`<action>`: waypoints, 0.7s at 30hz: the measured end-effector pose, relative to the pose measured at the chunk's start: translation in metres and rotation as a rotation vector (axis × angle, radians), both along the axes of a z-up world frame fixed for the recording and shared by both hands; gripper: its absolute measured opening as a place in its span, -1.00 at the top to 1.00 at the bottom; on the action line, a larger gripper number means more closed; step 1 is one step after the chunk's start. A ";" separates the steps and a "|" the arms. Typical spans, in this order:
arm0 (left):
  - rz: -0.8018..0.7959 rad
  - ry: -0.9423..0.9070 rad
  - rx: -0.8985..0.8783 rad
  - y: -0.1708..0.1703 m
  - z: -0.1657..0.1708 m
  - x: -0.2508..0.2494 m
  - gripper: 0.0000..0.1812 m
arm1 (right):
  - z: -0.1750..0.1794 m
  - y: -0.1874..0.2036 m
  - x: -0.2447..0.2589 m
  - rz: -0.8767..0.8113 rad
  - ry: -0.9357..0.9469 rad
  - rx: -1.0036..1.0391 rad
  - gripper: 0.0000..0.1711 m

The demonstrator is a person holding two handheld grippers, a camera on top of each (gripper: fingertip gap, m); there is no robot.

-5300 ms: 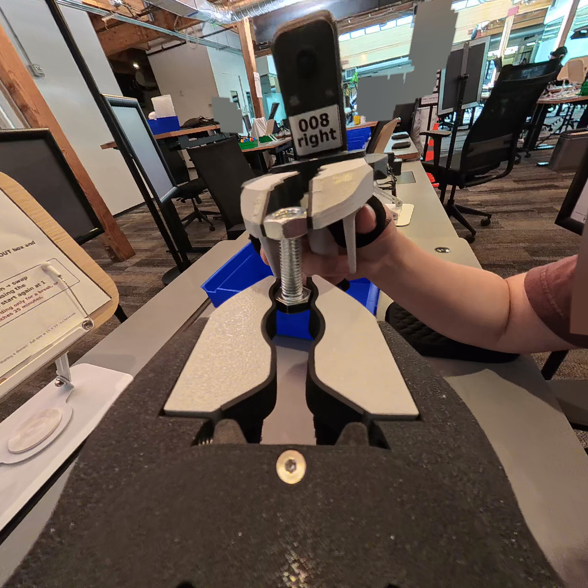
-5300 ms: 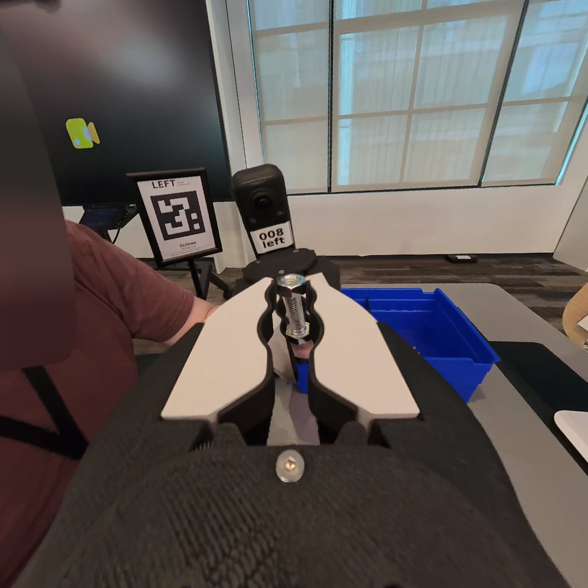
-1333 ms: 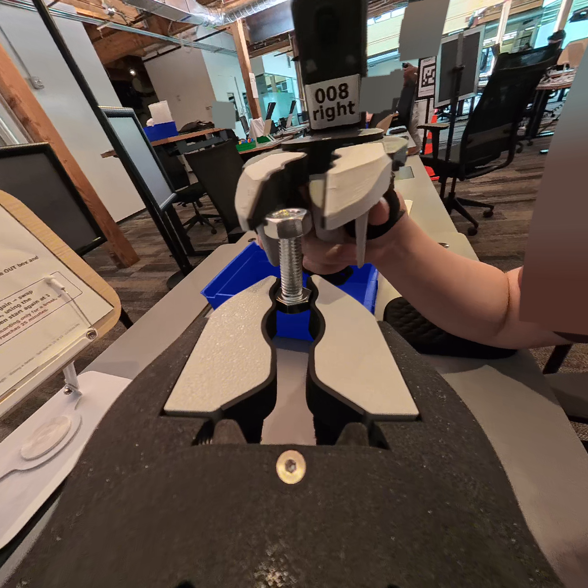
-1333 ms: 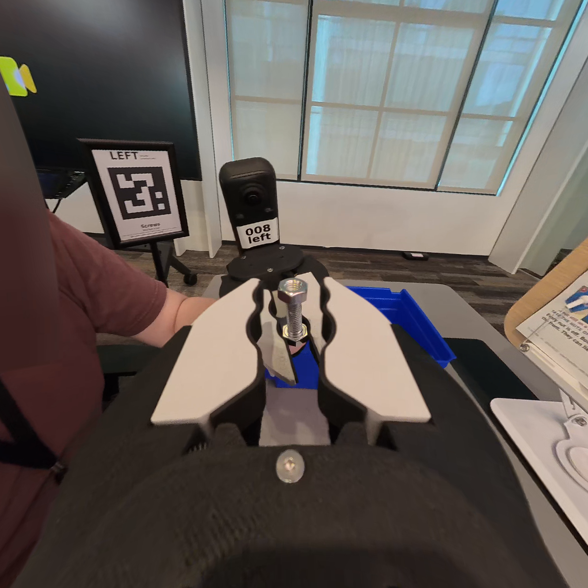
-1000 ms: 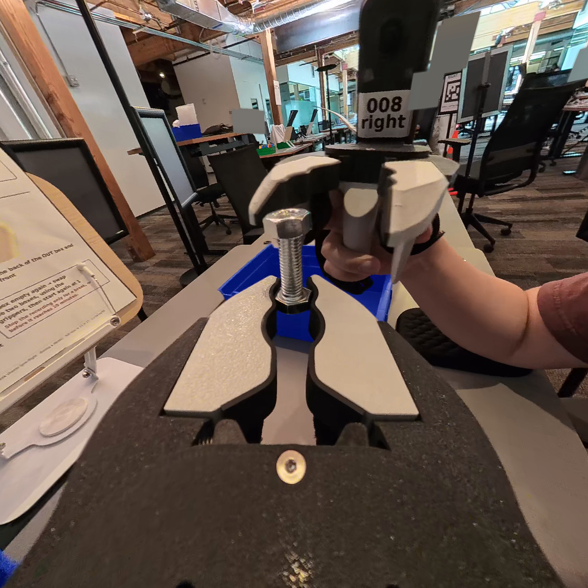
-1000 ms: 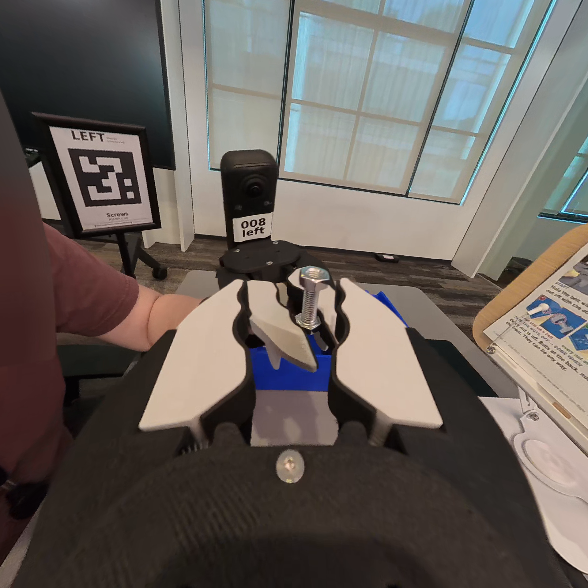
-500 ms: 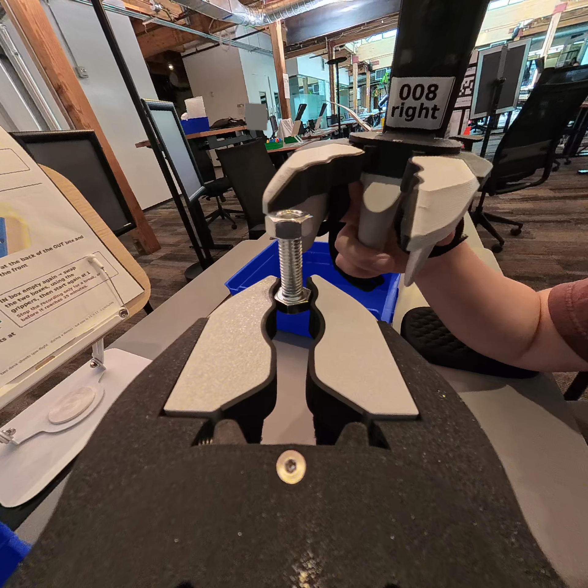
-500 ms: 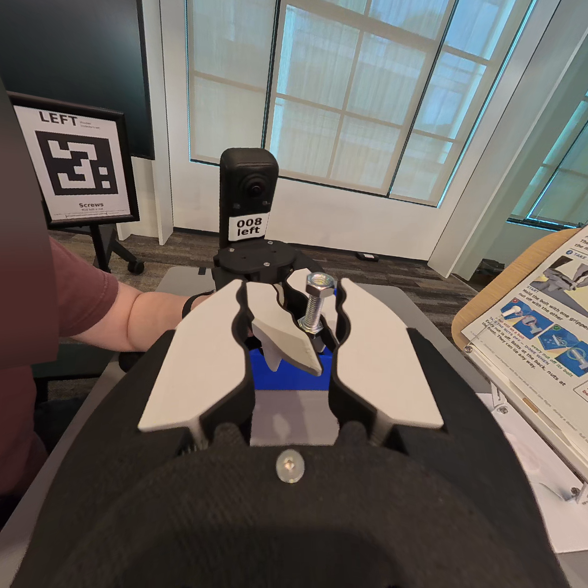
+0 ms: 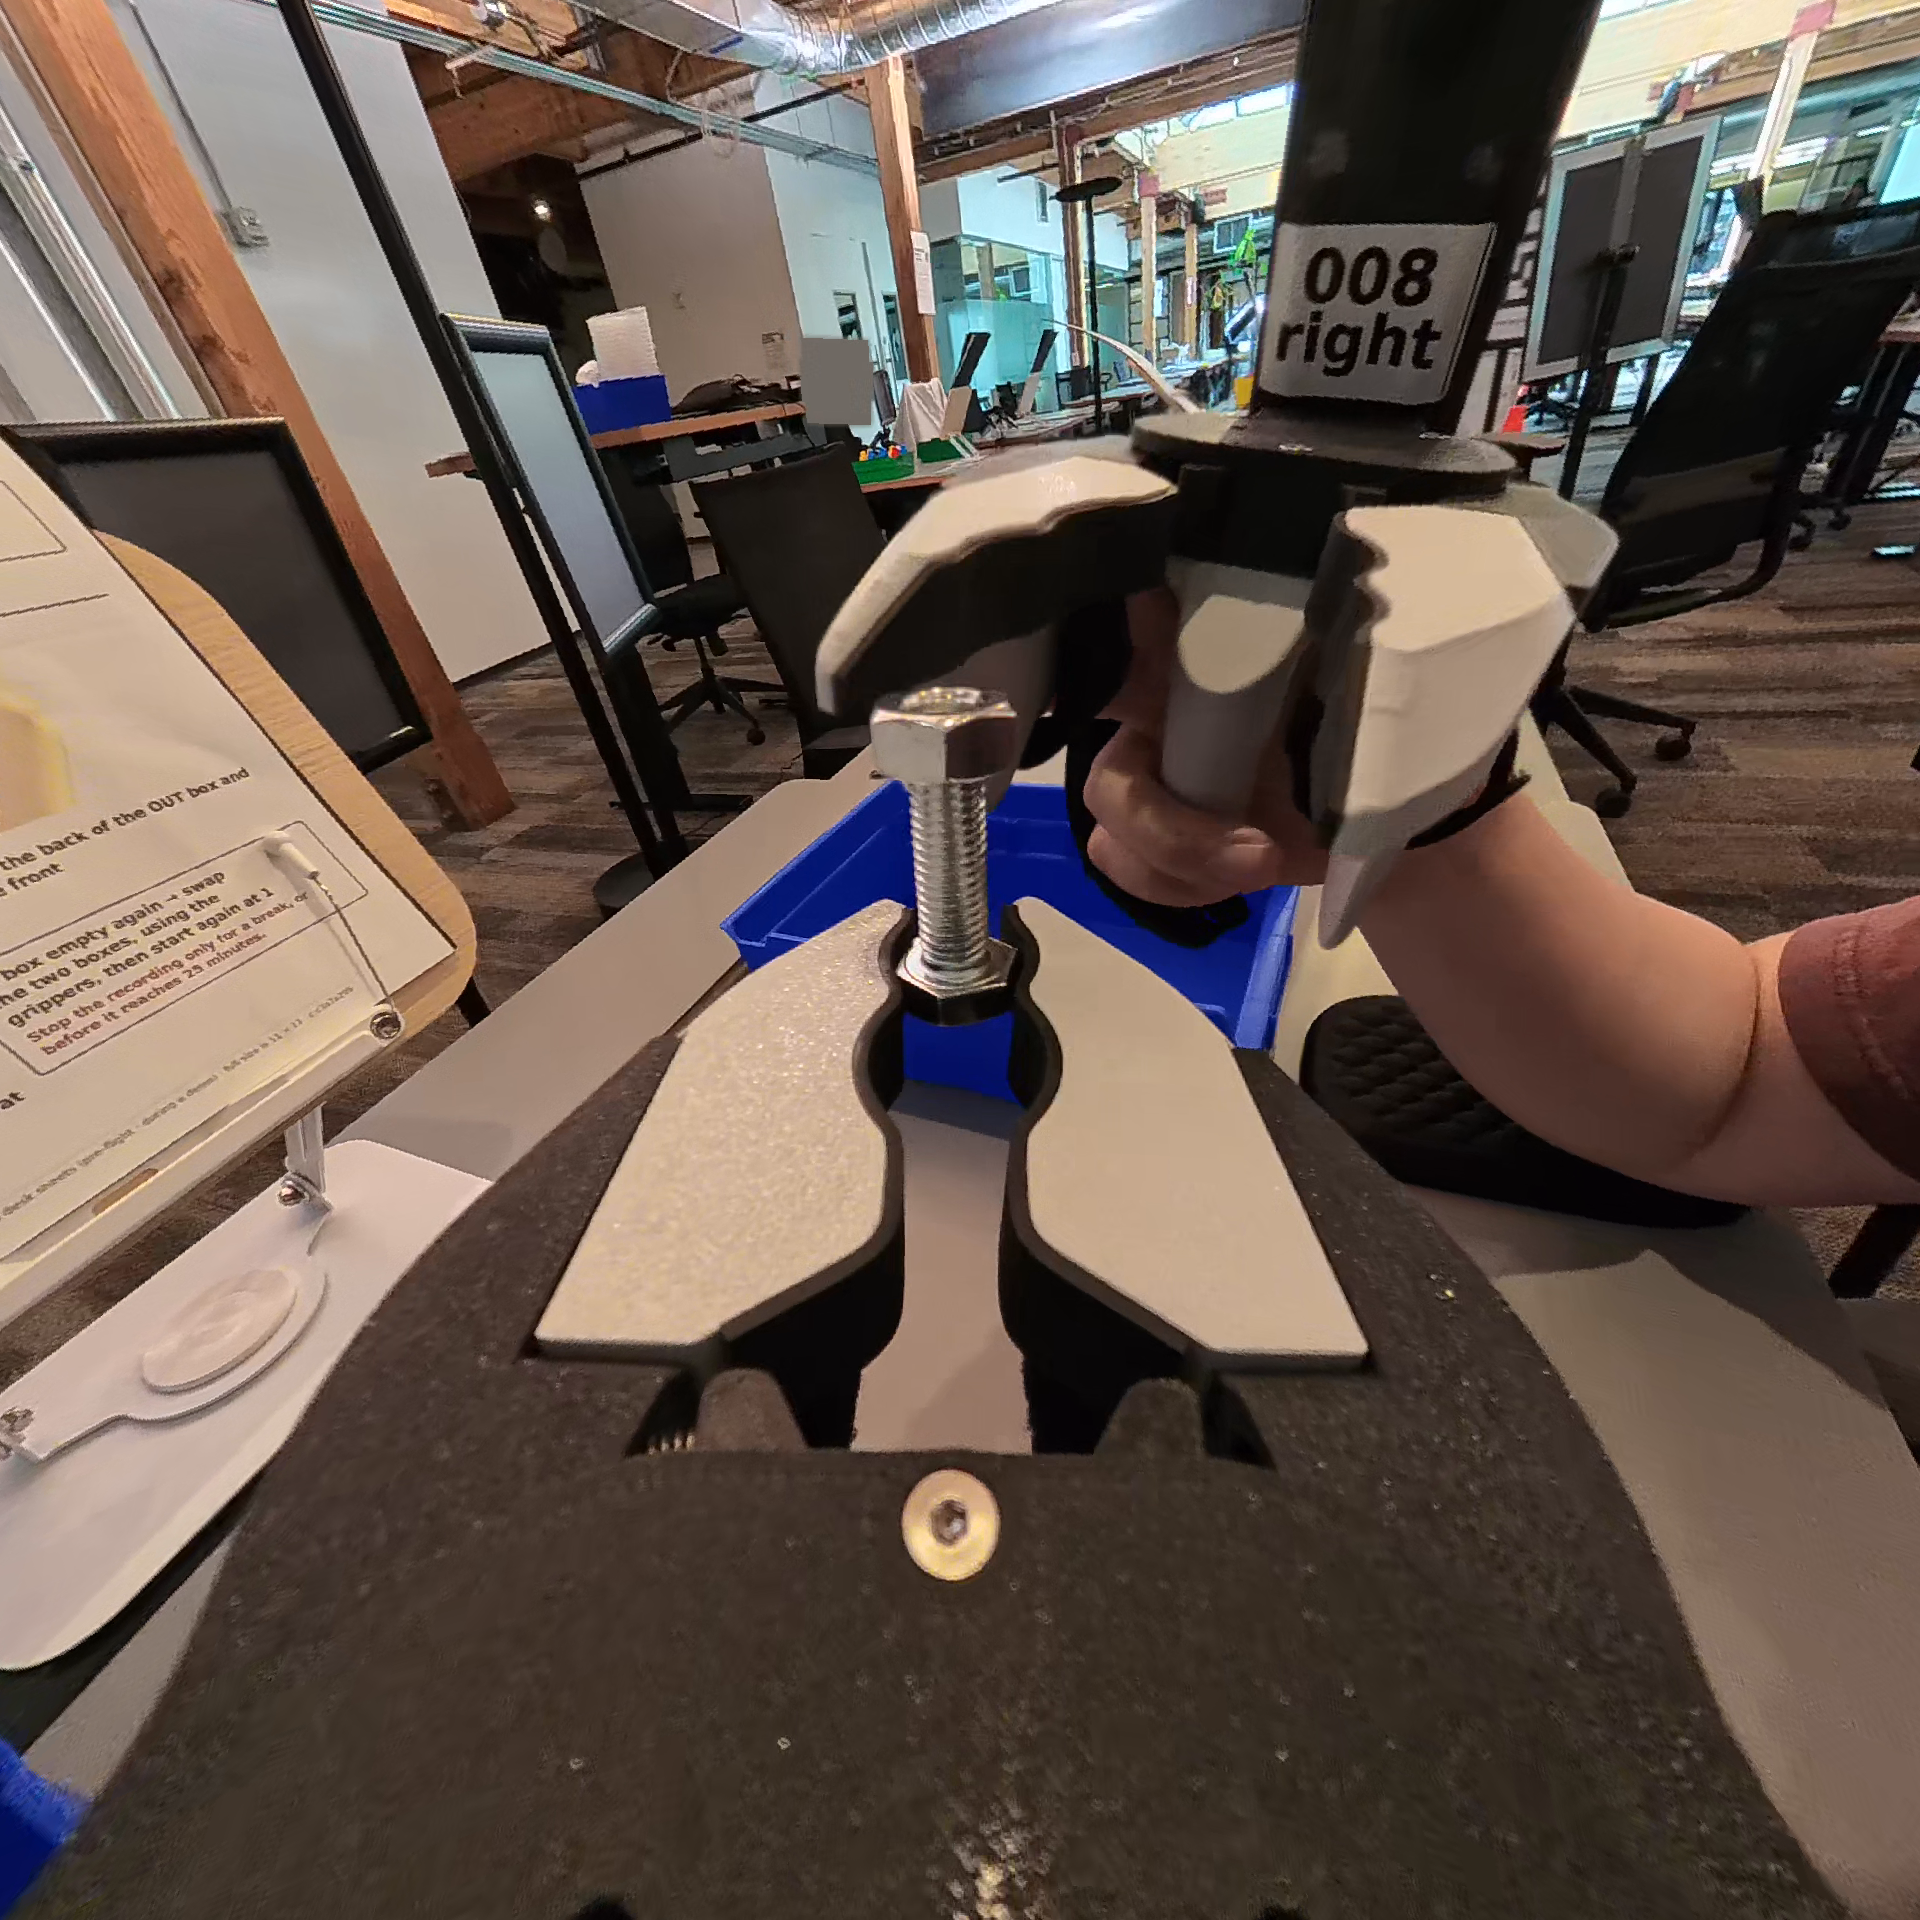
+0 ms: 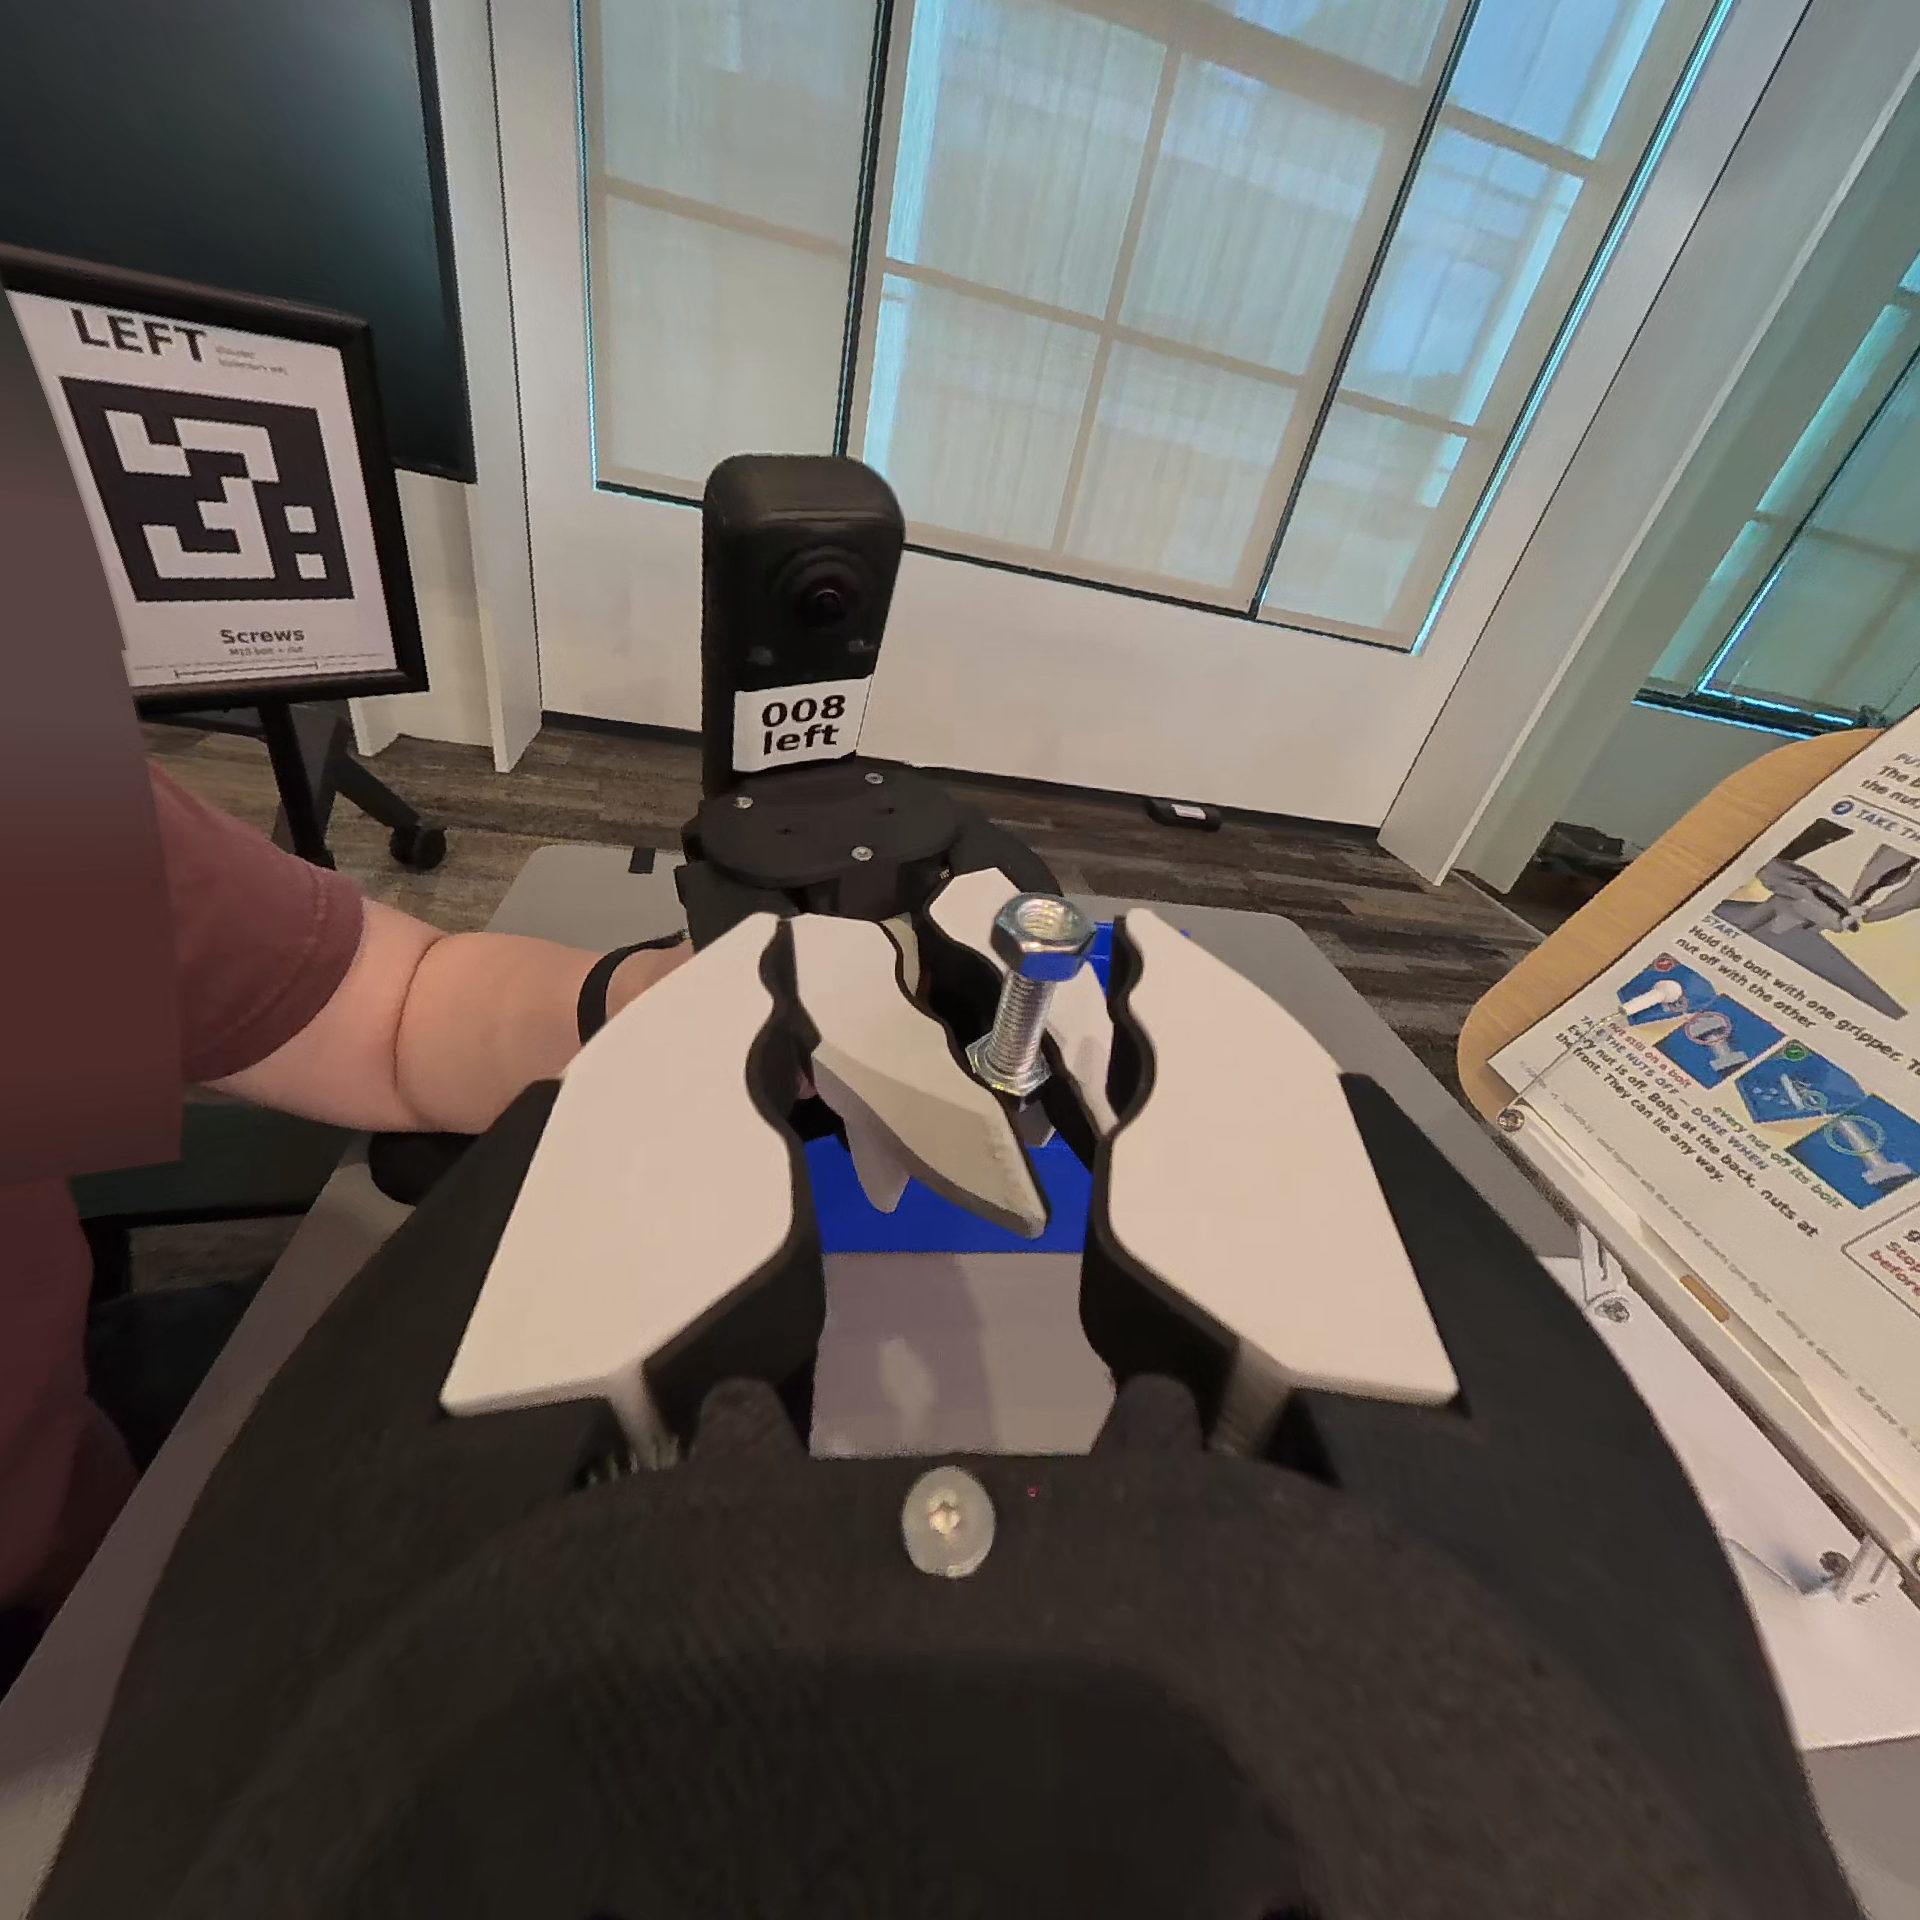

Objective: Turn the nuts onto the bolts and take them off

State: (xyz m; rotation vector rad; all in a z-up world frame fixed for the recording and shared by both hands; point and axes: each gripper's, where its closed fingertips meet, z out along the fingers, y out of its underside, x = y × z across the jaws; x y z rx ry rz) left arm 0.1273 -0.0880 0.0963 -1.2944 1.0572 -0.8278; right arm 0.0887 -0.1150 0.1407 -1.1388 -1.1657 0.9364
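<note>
A silver bolt (image 9: 943,831) stands upright, head up, with a nut (image 9: 954,977) low on its thread. My left gripper (image 9: 956,920) is shut on the nut and holds it above a blue bin (image 9: 810,914). My right gripper (image 10: 951,935) is open and faces the left one. Its fingers reach either side of the bolt head (image 10: 1039,930) without touching it. In the left wrist view one right finger (image 9: 987,571) hangs just over the bolt head. The left gripper also shows in the right wrist view (image 10: 997,1132), with the nut (image 10: 1003,1070) at its tips.
A grey table (image 9: 582,1029) carries the bin and a black pad (image 9: 1455,1122) under the forearm. An instruction board on a wooden stand (image 9: 156,883) is beside the grippers, at the right in the right wrist view (image 10: 1714,1091). A framed marker sign (image 10: 208,488) and office chairs stand beyond. Some 6 centimetres of space lies between my two pairs of fingers.
My right gripper has come closer to the bolt and stays open. The left gripper keeps its hold, and the bolt looks a little more tilted in the right wrist view.
</note>
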 end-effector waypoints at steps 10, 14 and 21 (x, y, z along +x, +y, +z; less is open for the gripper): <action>0.020 -0.018 -0.043 0.008 0.002 -0.008 0.84 | 0.005 0.002 0.004 -0.018 0.020 0.004 0.33; 0.010 0.008 -0.033 0.004 -0.002 -0.003 0.84 | 0.001 0.001 -0.003 0.006 0.026 -0.025 0.27; 0.030 -0.005 -0.053 0.011 0.002 -0.011 0.84 | 0.003 -0.006 0.004 0.024 -0.014 -0.017 0.38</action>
